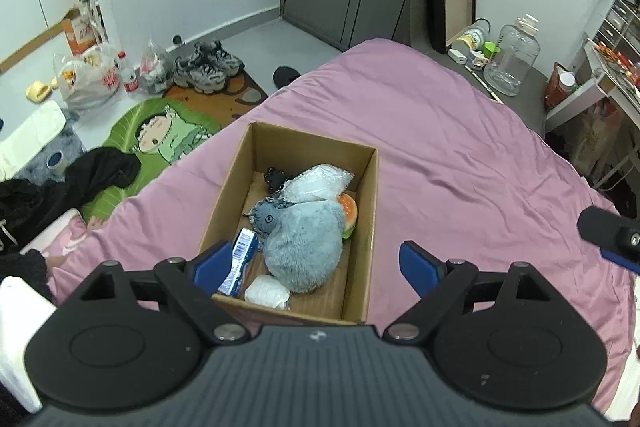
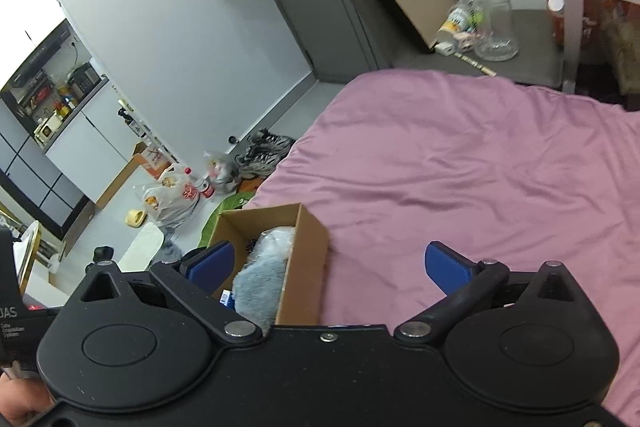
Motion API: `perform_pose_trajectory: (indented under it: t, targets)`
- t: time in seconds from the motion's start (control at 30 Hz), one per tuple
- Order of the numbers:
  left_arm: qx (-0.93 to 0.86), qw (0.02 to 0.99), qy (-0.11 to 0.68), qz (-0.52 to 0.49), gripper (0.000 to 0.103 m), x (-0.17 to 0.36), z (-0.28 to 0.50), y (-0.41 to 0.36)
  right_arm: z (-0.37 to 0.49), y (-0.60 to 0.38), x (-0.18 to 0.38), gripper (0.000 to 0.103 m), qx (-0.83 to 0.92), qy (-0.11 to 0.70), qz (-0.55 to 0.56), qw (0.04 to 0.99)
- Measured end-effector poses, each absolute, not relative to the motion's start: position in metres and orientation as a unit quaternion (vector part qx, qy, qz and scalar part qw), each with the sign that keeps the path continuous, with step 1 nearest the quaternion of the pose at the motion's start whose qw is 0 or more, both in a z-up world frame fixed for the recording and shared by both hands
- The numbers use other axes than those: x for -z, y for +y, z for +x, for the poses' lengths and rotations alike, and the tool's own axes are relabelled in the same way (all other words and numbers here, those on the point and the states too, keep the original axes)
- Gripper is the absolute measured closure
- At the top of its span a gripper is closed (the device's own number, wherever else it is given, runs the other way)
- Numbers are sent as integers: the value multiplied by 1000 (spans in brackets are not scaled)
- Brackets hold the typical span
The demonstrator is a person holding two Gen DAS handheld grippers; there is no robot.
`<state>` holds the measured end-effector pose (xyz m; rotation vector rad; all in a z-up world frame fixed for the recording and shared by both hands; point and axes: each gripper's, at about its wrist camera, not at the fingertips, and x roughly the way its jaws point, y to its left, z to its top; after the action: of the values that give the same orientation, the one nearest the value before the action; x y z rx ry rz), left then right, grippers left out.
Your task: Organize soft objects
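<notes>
The left tongs (image 1: pixel 310 263) are spread wide and hold nothing. They hang above the near end of an open cardboard box (image 1: pixel 370 211) that stands on a bed with a pink cover (image 1: pixel 460 147). Between the two blue fingers lies a grey plush toy (image 1: pixel 304 247), the biggest thing in the box. Close to the left finger, a blue and white packet (image 1: pixel 240 259) leans against the box wall. Just in front of the tongs body, at the near wall of the box, there is a small white bundle (image 1: pixel 267 291). Beyond the plush toy, a clear plastic bag with white filling (image 1: pixel 316 183) lies, and a small burger toy (image 1: pixel 348 213) is pressed between the plush toy and the right wall. A black item (image 1: pixel 274 179) is at the far end; I cannot tell what it is.

The right tongs (image 2: pixel 326 265) are also spread wide and empty. They hang over the bed cover, with the box (image 2: pixel 308 259) near their left finger and bare pink cover under the right finger. In this view the plush toy (image 2: pixel 256 279) shows above the box edge.

On the floor, to the left of the bed, a green rug (image 1: pixel 160 131) and a pair of sneakers (image 1: pixel 208 65) lie.
</notes>
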<state>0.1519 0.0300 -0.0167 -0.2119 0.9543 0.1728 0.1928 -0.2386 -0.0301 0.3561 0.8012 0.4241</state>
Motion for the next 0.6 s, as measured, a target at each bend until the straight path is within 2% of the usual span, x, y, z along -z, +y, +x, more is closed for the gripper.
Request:
perform_pose_trajectory:
  t: [0.3,0.4,0.6]
  targets:
    - [-69,893,433,-99,6,0,121,10,164,-271,30,0,-176,366,181,896]
    - [-66,897,427,-97,1,-5,108,5,151,-278,32,0,-175,364,184,896]
    - [-61,902,417,-99,1,-12,82,-2,119,-287,39,0,-170,349,184,903]
